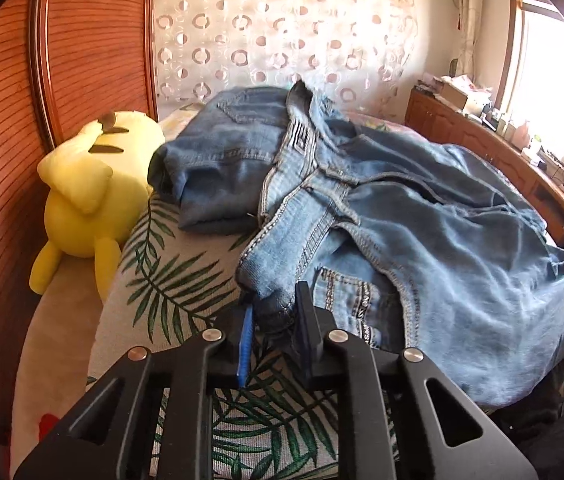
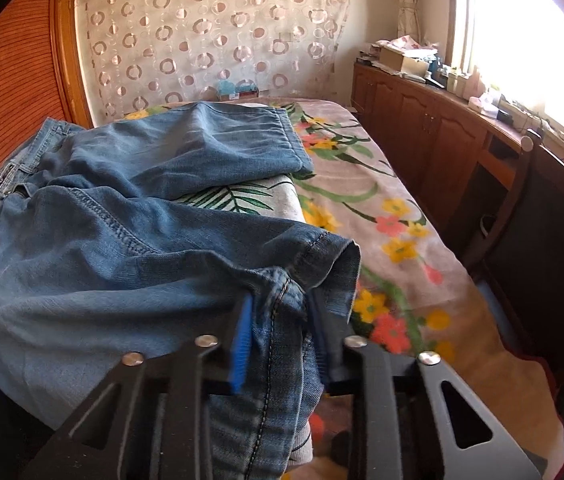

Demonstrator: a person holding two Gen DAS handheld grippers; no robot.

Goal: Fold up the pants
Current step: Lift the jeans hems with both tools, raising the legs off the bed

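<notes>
Bed (image 2: 381,184) holds jeans (image 2: 102,240), pinched by both claws (image 1: 274,316) (image 2: 282,312).

Landmark: bed (image 2: 393,184)
Pants (image 1: 421,216): spread on the bed
Plush toy (image 1: 94,196): left of pants
Cabinet (image 2: 433,128): right of bed
Curtain (image 2: 210,40): behind bed

1. I see faded blue jeans (image 1: 421,216) with paler stitching.
2. My pads (image 2: 240,344) are bright blue on black frames.
3. The plush (image 1: 94,196) is yellow.
4. The blanket (image 2: 393,216) is beige with yellow and pink flowers.
5. The curtain (image 1: 282,28) carries ring patterns.
</notes>
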